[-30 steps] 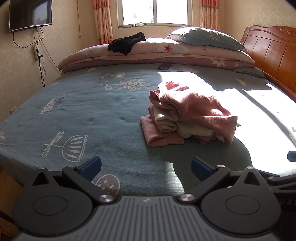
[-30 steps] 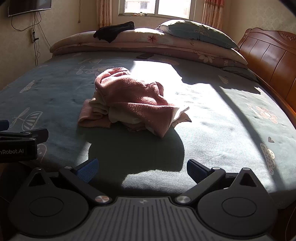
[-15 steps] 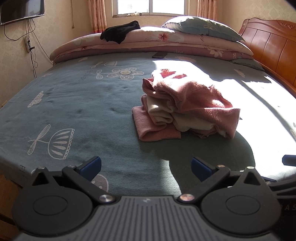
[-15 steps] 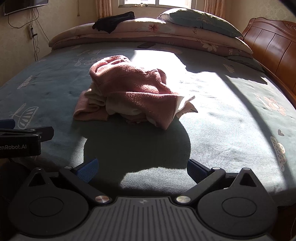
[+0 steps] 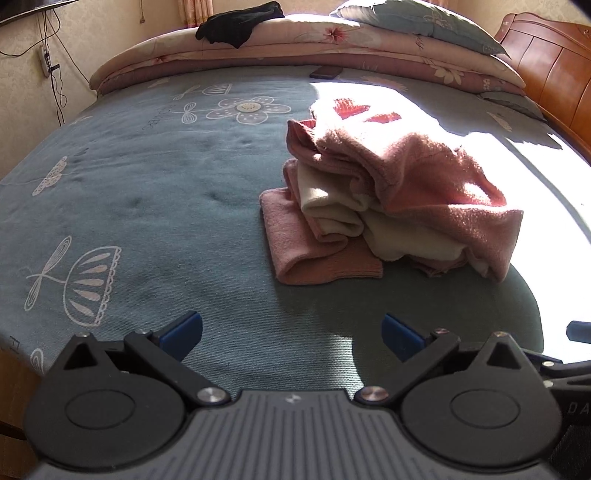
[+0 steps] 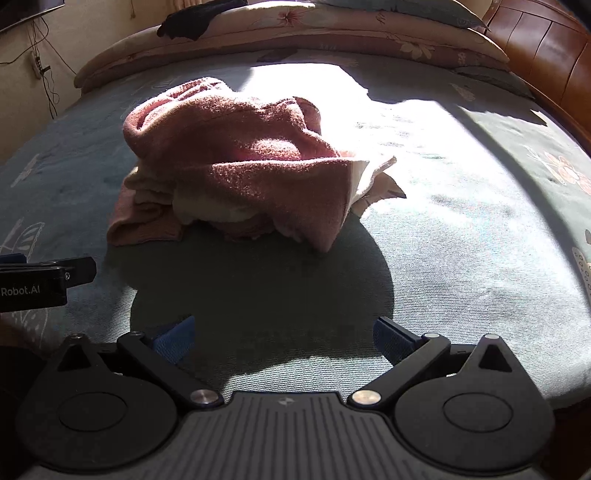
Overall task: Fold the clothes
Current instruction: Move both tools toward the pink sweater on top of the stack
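Ahead of both wide-spread, empty grippers, left gripper [image 5: 291,334] and right gripper [image 6: 283,338], a rumpled pink-and-cream garment pile [image 5: 388,206] lies apart on the bed [image 5: 147,192].

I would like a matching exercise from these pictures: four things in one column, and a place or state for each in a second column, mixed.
Things:
1. pink garment
2. black cloth
3. left gripper
4. dark phone

Places or states:
A. open, holding nothing
B. on top of the rolled quilt
C. crumpled in the middle of the bed
D. flat on the sheet near the quilt

Pairs: 1-C, 2-B, 3-A, 4-D
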Tool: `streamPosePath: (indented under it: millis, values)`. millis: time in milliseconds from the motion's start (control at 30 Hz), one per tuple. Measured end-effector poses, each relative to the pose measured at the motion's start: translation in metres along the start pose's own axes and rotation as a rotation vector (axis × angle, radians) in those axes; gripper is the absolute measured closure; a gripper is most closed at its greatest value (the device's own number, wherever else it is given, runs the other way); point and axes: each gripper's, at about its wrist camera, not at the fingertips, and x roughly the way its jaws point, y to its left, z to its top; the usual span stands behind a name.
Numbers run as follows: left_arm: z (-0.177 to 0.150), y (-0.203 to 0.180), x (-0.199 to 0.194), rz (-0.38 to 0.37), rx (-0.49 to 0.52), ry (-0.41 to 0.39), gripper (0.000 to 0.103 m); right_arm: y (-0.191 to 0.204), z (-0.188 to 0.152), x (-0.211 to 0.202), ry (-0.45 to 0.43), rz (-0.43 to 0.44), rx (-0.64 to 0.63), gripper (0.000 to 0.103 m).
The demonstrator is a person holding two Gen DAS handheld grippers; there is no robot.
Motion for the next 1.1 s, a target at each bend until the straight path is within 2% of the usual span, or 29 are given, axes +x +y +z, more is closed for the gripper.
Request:
streamPosePath:
  millis: [433,633,867,1033,1100]
  values:
    - [0.010,0.004,0.028,-0.006,-0.016,0.051,0.000,-0.005,0.013,0.032,0.033,0.034,0.026,0.000]
    - [0.012,-0.001,0.040,0.006,-0.006,0.117,0.000,-0.006,0.013,0.038,0.049,-0.002,0.019,0.000]
    - [0.011,0.000,0.035,-0.049,-0.032,0.066,0.000,-0.007,0.013,0.035,0.034,-0.019,0.013,0.000]
    - [0.010,-0.005,0.029,0.017,0.022,-0.006,0.000,-0.011,0.014,0.030,0.012,-0.005,0.034,0.000]
    - [0.010,-0.007,0.028,0.011,0.029,-0.012,0.000,-0.014,0.014,0.029,0.006,0.000,0.040,0.000]
